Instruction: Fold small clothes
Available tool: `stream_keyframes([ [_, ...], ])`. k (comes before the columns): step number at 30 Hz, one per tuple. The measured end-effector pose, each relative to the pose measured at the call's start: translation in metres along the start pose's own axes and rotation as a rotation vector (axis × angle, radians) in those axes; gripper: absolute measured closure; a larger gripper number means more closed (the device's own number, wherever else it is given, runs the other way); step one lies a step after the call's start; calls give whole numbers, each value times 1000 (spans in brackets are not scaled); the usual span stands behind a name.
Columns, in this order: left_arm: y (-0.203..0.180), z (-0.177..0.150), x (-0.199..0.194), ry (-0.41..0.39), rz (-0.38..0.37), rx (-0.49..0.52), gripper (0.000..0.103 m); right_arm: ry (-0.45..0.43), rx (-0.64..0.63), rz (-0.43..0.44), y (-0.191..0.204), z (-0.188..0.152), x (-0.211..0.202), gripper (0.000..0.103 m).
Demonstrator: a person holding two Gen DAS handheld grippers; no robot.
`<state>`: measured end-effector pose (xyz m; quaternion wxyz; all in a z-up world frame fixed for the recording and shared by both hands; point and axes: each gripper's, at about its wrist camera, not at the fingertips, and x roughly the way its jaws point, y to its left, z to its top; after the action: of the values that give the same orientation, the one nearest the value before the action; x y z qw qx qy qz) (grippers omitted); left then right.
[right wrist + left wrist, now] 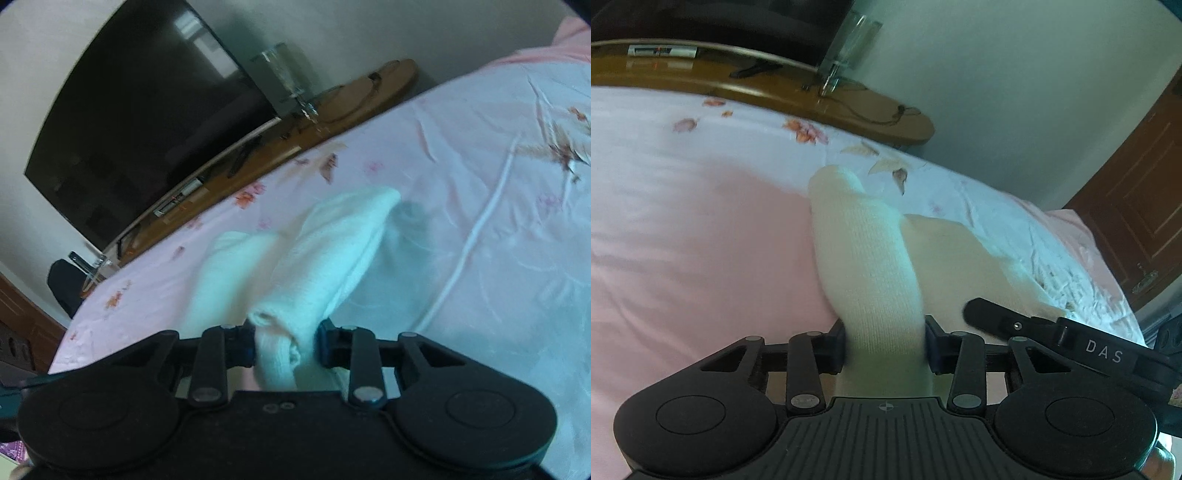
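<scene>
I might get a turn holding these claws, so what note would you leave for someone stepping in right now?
Left claw: shut on a white sock, lifted over the bed.
Right claw: shut on a white sock at its bunched end.
A second sock lies beside the first in both views; whether both claws hold the same one is unclear.
Done: socks gripped. Left: fold and lay them down.

The sock (864, 251) is plain white; the bed sheet (683, 229) is pale pink with orange-brown leaf prints.
</scene>
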<state>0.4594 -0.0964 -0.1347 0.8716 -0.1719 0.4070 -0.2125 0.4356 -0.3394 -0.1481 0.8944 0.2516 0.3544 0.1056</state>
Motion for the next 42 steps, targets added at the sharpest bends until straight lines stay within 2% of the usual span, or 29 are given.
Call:
stream_keyframes([
  [6, 17, 7, -43, -51, -6, 8, 62, -36, -15, 26, 36, -2, -12, 74],
  [12, 59, 16, -94, -81, 35, -5, 62, -43, -49, 60, 92, -16, -7, 74],
  [21, 148, 34, -149, -125, 141, -37, 62, 1, -73, 146, 176, -34, 47, 74],
  [28, 212, 34, -153, -120, 198, -68, 62, 51, -77, 176, 211, -55, 95, 74],
  [34, 252, 18, -125, -60, 234, -109, 60, 104, -83, 134, 213, -74, 129, 74],
  [35, 257, 13, -120, -55, 240, -119, 50, 116, -88, 122, 212, -78, 133, 74],
  [38, 258, 4, -121, -81, 253, -115, 42, 128, -136, 47, 207, -90, 142, 67],
  [41, 249, 2, -134, -102, 291, -110, 42, 112, -151, 0, 202, -90, 136, 57],
  [42, 244, 1, -143, -133, 312, -99, 42, 92, -166, -14, 203, -87, 130, 56],
])
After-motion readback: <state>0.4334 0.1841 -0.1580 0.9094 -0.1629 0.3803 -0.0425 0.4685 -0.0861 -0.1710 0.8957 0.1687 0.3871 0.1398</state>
